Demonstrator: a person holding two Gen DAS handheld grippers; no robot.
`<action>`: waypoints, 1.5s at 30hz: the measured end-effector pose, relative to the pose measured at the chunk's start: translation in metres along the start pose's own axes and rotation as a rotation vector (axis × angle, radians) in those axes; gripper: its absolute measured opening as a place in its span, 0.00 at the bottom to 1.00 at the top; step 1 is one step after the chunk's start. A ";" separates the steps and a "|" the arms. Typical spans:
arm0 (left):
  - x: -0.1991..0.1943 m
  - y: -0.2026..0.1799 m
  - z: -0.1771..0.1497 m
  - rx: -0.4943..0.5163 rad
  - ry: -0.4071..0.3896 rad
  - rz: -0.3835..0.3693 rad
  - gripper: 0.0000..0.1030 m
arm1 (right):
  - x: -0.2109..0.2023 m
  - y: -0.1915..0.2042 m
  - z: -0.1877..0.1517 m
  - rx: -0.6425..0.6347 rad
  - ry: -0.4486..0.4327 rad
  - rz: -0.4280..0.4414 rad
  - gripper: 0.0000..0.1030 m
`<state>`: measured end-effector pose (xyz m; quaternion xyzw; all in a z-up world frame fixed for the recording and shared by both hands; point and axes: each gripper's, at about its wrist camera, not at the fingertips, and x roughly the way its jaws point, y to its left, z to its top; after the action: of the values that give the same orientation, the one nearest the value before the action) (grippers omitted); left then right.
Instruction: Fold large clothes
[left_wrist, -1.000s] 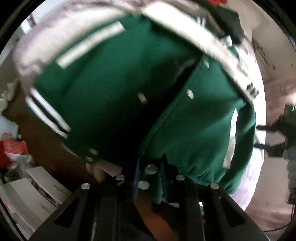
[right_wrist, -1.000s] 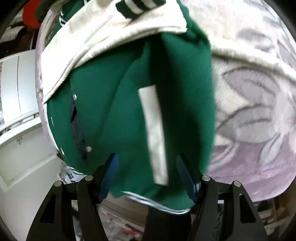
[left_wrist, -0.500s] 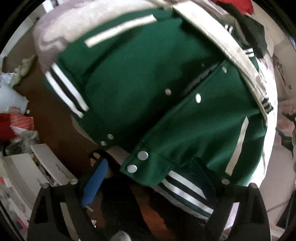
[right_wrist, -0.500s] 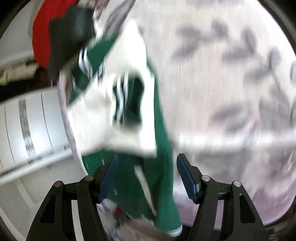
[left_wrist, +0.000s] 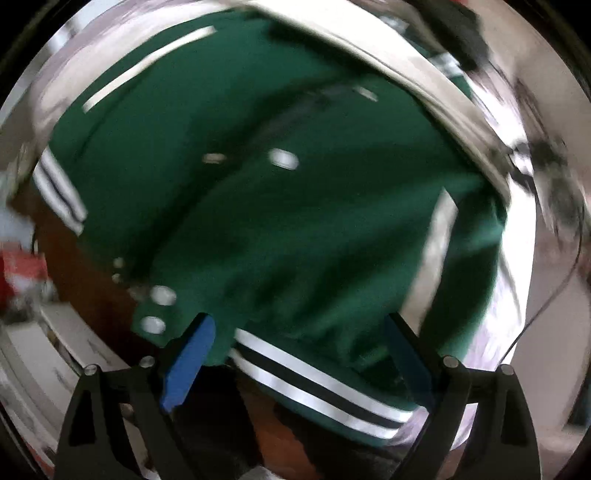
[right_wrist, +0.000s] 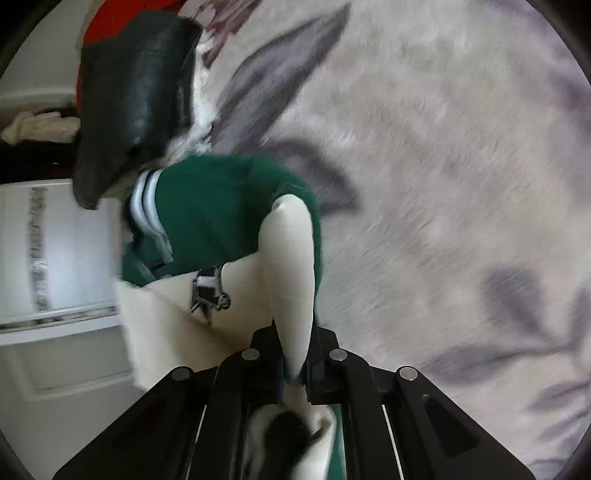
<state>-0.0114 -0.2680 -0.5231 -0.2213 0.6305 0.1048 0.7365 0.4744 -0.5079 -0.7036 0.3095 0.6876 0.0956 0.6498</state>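
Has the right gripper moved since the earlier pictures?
Yes. The right gripper has travelled from the jacket's green hem to its cream sleeve near the black garment; its jaws have just been closing, clamped on the sleeve.

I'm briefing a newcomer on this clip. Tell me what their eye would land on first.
The green varsity jacket fills the left wrist view, spread over the pale leaf-patterned blanket, its striped hem between the open left gripper's blue pads. In the right wrist view, the right gripper, whose jaws have just been closing, pinches the jacket's cream sleeve. A black garment lies at upper left there.
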 end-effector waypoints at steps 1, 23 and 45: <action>0.003 -0.012 -0.004 0.046 0.003 -0.001 0.90 | 0.003 -0.007 0.003 0.025 0.027 0.014 0.08; 0.076 -0.093 -0.089 0.430 0.156 0.073 0.90 | -0.006 -0.093 -0.250 0.129 0.378 0.090 0.14; -0.034 -0.063 -0.054 0.340 -0.115 0.026 0.05 | 0.020 -0.019 -0.055 0.001 0.206 0.332 0.71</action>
<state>-0.0383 -0.3443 -0.4836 -0.0788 0.5989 0.0186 0.7967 0.4173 -0.4970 -0.7223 0.4074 0.6901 0.2325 0.5511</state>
